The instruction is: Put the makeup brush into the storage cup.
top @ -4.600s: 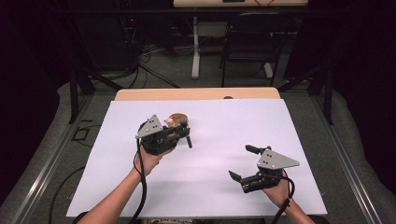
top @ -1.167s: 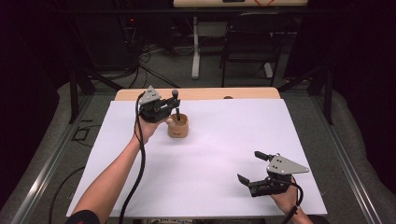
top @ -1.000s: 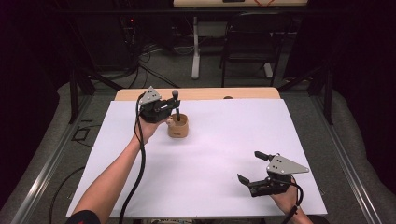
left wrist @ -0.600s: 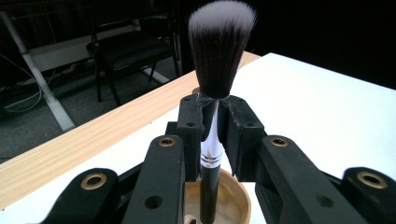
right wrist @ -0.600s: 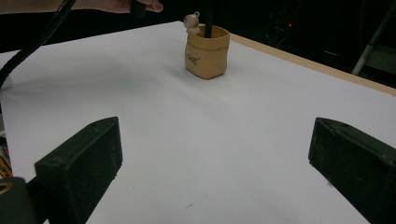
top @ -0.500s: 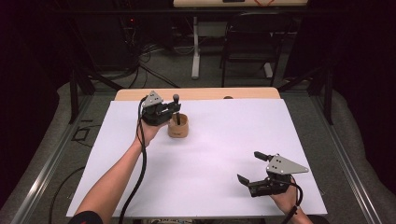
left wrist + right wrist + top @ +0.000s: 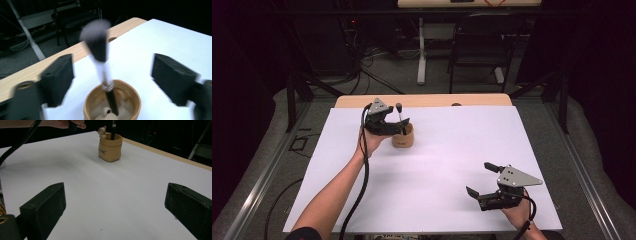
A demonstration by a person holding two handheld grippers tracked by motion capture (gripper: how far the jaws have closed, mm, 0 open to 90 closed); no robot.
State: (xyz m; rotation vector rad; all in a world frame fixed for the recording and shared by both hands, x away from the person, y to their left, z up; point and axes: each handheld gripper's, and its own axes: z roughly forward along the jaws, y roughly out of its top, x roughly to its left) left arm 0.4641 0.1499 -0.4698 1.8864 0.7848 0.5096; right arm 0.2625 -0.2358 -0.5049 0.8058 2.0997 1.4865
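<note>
now the left claw [image 7: 110,75] has just opened, brush [image 7: 100,50] standing in cup [image 7: 130,96]

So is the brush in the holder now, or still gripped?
In and released. The brush stands handle-down inside the tan holder; the left gripper has just been opening, its jaws wide apart on either side, not touching it.

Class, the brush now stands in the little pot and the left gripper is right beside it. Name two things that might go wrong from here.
1. The left gripper has just opened its jaws, with the brush between them untouched. A careless sideways withdrawal might knock the handle.
2. The brush stands taller than the small pot and leans, so a bump may tip the pot over on the table.
</note>
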